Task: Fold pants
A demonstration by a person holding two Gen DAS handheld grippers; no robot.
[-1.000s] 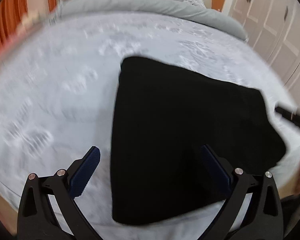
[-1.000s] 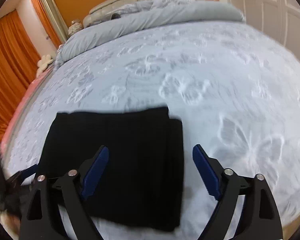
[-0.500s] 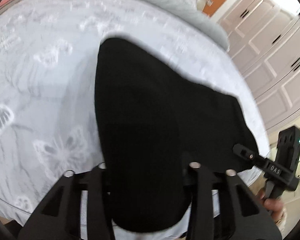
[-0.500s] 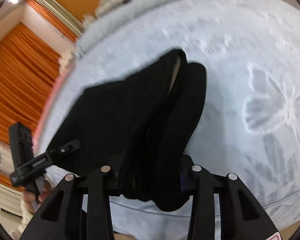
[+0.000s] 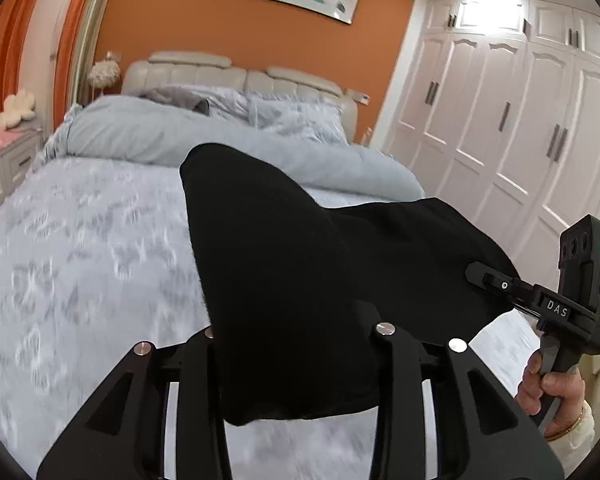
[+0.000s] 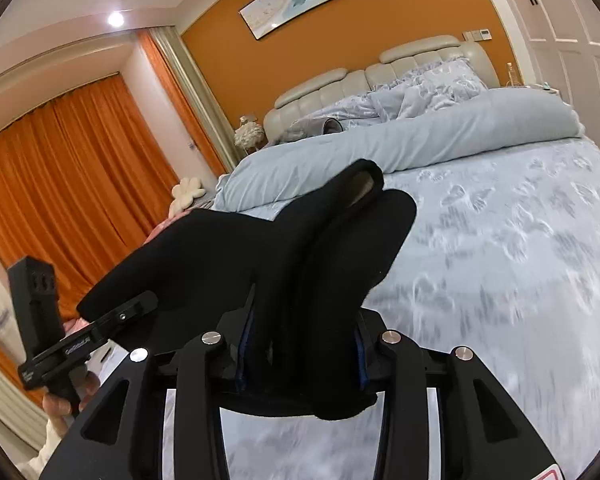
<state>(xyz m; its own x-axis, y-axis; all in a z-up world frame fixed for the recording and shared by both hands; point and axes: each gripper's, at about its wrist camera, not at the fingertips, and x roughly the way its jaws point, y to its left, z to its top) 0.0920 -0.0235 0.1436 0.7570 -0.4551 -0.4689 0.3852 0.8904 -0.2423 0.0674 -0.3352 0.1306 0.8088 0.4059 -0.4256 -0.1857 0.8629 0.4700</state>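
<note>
We hold 1 pair of black pants [image 5: 300,280] above 1 bed [image 5: 80,260], our 2 grippers, left [image 5: 296,344] and right [image 6: 300,352], each with fingers clamped on it.

White capitals reading "DAS" stand on the black side bar of the right gripper [image 5: 474,274] in the left wrist view, while the pale lettering along the matching bar of the left gripper [image 6: 148,300] in the right wrist view is too blurred to read.
</note>
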